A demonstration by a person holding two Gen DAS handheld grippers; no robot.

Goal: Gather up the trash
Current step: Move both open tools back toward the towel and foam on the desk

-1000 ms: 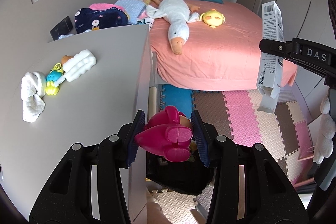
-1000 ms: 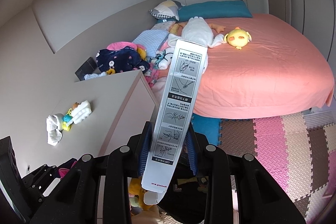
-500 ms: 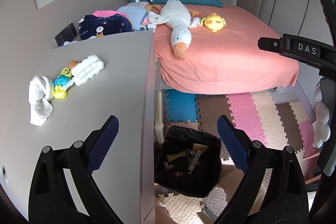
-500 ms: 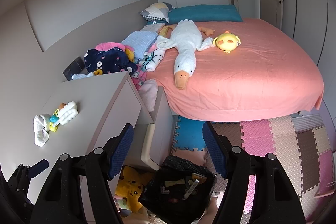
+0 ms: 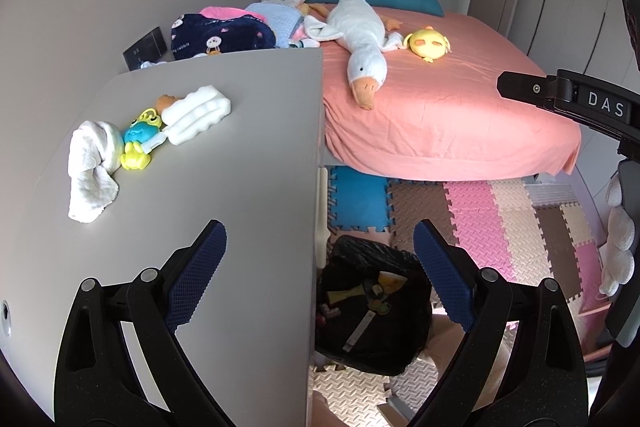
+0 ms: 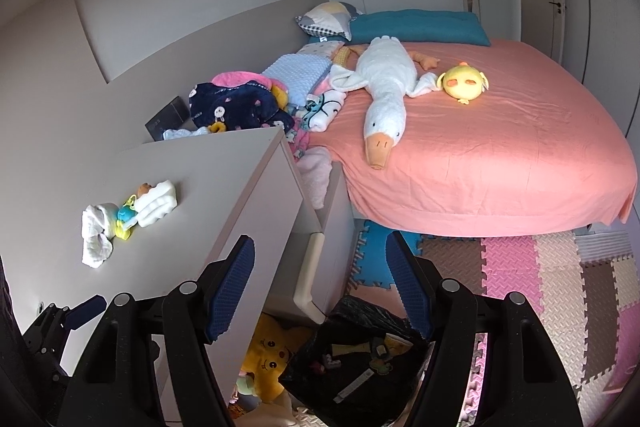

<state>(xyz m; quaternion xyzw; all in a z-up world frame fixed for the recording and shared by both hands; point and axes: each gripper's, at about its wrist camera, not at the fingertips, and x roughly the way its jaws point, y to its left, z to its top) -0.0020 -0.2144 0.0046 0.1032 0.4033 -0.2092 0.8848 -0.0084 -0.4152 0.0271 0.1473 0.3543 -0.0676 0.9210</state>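
A black trash bag [image 5: 362, 255] [image 6: 360, 311] stands open on the foam floor mat beside the grey cabinet. Inside it lie a long white carton [image 5: 360, 329] [image 6: 354, 385] and several small scraps. My left gripper [image 5: 318, 239] hangs open and empty above the bag's left rim and the cabinet edge. My right gripper [image 6: 320, 243] is also open and empty, above and behind the bag. On the cabinet top lie a white cloth [image 5: 90, 171], a blue and yellow toy [image 5: 138, 139] and a white padded roll [image 5: 196, 113].
The grey cabinet top [image 5: 224, 195] fills the left. A pink bed [image 6: 480, 155] carries a white goose plush [image 6: 384, 95], a yellow plush [image 6: 464, 83] and piled clothes [image 6: 240, 103]. A yellow plush [image 6: 268, 359] sits on the floor by the bag.
Both grippers have opened. The left let go of a pink object and the right let go of the white carton, which now lies in the bag. Both views shifted slightly.
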